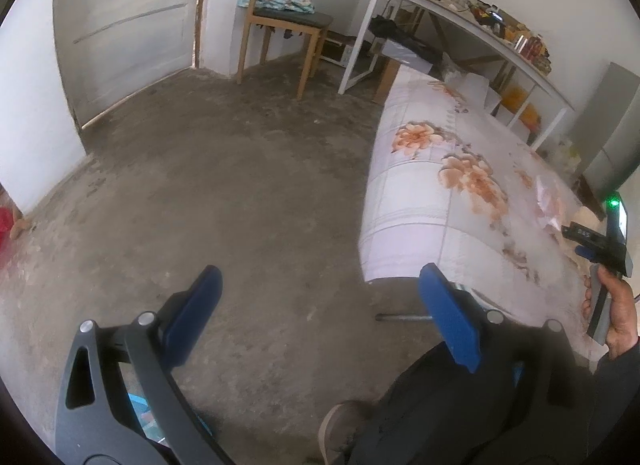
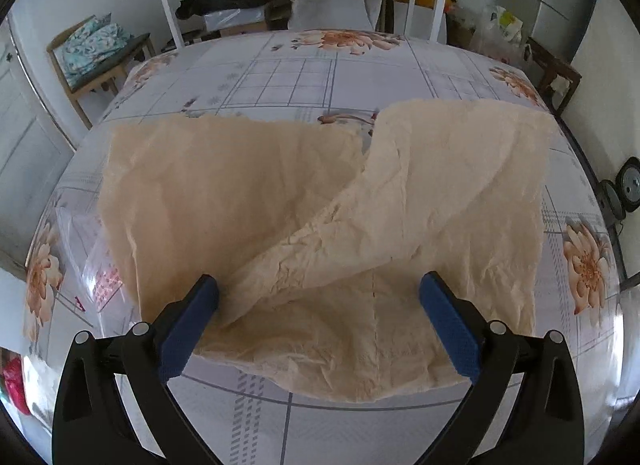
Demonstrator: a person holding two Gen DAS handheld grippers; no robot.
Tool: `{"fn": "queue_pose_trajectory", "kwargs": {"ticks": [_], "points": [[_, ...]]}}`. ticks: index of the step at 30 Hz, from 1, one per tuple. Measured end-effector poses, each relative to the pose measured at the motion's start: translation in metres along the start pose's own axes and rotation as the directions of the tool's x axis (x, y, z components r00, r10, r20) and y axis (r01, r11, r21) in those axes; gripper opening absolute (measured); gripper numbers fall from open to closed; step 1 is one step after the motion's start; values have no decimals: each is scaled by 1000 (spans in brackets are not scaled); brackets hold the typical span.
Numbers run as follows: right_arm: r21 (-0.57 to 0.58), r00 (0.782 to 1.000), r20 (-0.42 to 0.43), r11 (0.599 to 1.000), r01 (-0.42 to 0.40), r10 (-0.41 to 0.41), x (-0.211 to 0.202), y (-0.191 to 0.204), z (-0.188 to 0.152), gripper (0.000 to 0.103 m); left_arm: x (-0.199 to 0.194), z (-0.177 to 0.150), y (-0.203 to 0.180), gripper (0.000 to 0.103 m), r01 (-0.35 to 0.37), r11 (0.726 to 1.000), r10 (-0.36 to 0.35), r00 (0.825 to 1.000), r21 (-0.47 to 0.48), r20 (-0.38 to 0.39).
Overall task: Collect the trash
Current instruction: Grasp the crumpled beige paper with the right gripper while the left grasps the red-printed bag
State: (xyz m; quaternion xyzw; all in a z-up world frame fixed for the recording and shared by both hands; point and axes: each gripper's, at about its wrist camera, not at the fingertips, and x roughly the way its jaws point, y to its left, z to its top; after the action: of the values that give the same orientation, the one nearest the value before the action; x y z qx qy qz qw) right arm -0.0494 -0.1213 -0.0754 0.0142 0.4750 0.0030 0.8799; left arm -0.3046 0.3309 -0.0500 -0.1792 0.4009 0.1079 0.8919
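A large crumpled beige paper sheet (image 2: 320, 225) lies on the flowered bed cover (image 2: 296, 69). My right gripper (image 2: 320, 301) is open, its blue fingers on either side of the sheet's near edge, not closed on it. A clear plastic bag (image 2: 92, 261) lies on the cover just left of the sheet. My left gripper (image 1: 320, 305) is open and empty, held over the concrete floor (image 1: 220, 185) beside the bed (image 1: 460, 185). The right gripper (image 1: 600, 249) shows at the right edge of the left wrist view, held in a hand.
A wooden chair (image 1: 280, 25) with folded cloth stands by the wall. A white table (image 1: 460, 21) with clutter stands at the head of the bed. A pillow (image 2: 332, 5) lies under it. Bags (image 2: 496, 33) stand at the far right. A door (image 1: 128, 25) is at the far left.
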Motion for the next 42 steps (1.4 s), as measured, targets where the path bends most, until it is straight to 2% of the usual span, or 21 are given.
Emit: {"fn": "queue_pose_trajectory", "kwargs": {"ticks": [2, 4, 5, 6, 7, 9, 13, 15, 18, 21, 23, 26, 29, 31, 33, 34, 35, 36, 38, 40, 42], "points": [[-9, 1000, 7, 1000, -7, 7, -1, -2, 0, 97, 0, 2, -6, 95, 10, 1000, -10, 1000, 9, 2], [-12, 1000, 22, 1000, -8, 8, -3, -3, 1, 88, -2, 6, -13, 95, 28, 999, -28, 1000, 18, 12], [-7, 999, 35, 1000, -7, 7, -5, -4, 1, 65, -2, 8, -18, 95, 38, 999, -38, 999, 25, 18], [4, 999, 47, 1000, -5, 5, -7, -7, 3, 28, -2, 10, -24, 95, 46, 998, -47, 999, 35, 23], [28, 999, 51, 999, -17, 16, -9, -12, 5, 7, -2, 13, -30, 95, 51, 998, -52, 998, 43, 27], [54, 998, 44, 998, -41, 39, -8, -19, 7, 6, -1, 18, -44, 95, 69, 995, -72, 997, 67, 37], [50, 998, 58, 998, -25, 22, -9, -29, 4, 6, 2, 35, -91, 95, 145, 980, -152, 987, 133, 45], [52, 998, 60, 998, -24, 20, -11, -35, 2, 5, 9, 43, -117, 95, 194, 967, -201, 979, 167, 26], [32, 997, 75, 999, -16, 14, -17, -41, -1, 5, 28, 55, -175, 95, 299, 922, -298, 954, 247, -40], [13, 996, 90, 1000, -11, 9, -27, -49, -4, 5, 54, 64, -244, 95, 353, 838, -343, 934, 415, -102], [-3, 996, 92, 1000, 10, -9, -32, -55, -7, 5, 82, 67, -291, 95, 397, 754, -351, 917, 523, -189], [-11, 996, 91, 1000, 12, -11, -35, -65, -11, 5, 113, 66, -338, 95, 419, 650, -336, 907, 634, -254], [-4, 994, 105, 1000, 2, -2, -43, -77, -14, 5, 137, 65, -368, 95, 412, 588, -313, 909, 696, -274], [-3, 994, 111, 1000, -10, 10, -48, -82, -17, 5, 152, 66, -377, 95, 432, 571, -303, 901, 698, -310], [1, 992, 124, 1000, -18, 17, -54, -86, -19, 5, 167, 65, -385, 90, 422, 553, -272, 906, 718, -323], [-1, 992, 129, 1000, -17, 17, -56, -88, -20, 5, 170, 63, -387, 81, 420, 548, -264, 908, 724, -327], [0, 991, 135, 1000, -22, 21, -58, -89, -20, 5, 175, 62, -388, 55, 422, 545, -251, 907, 724, -339], [0, 990, 136, 1000, -27, 26, -59, -90, -20, 5, 180, 59, -389, 45, 415, 546, -234, 910, 728, -343], [-2, 990, 136, 1000, -26, 26, -59, -91, -20, 5, 183, 55, -389, 45, 404, 541, -224, 915, 738, -336], [4, 990, 136, 999, -33, 32, -58, -92, -20, 5, 182, 55, -389, 38, 398, 548, -225, 917, 735, -329], [13, 989, 144, 999, -37, 35, -61, -94, -22, 5, 179, 56, -387, 26, 397, 557, -232, 918, 730, -322]]}}
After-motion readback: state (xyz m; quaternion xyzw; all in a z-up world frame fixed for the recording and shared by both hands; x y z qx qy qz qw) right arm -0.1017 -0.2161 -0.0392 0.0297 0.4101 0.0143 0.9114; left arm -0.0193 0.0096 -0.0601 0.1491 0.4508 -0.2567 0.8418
